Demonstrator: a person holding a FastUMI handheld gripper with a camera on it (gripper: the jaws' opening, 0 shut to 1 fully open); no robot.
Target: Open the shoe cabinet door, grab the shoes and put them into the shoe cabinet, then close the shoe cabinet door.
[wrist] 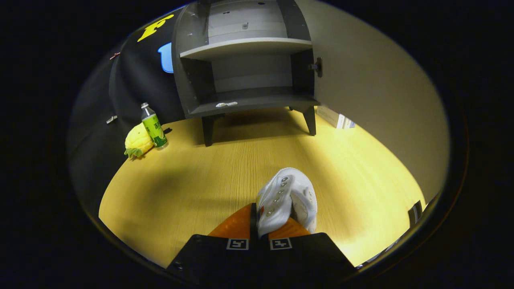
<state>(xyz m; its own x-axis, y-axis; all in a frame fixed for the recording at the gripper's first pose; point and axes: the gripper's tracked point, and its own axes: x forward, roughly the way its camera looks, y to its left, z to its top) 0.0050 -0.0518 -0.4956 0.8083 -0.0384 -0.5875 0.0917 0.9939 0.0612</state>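
The gripper (259, 224) was closed on a white shoe (287, 198), its two fingers pinching the shoe's edge, and the shoe stuck out just ahead of them above the wooden floor (192, 180). I could count one shoe for certain; whether a second one was pressed against it, I could not tell.

Farther, to the left, stood one green bottle (153, 125) and, touching it, one yellow pineapple toy (137, 141).

At the far end stood one shoe cabinet (245, 76) with its door (373, 88) swung open to the right. It had two shelves, and a small pale object (226, 104) lay on the lower one.

So I judged that the opening and the grabbing were done; placing the shoe inside and closing the door remained.
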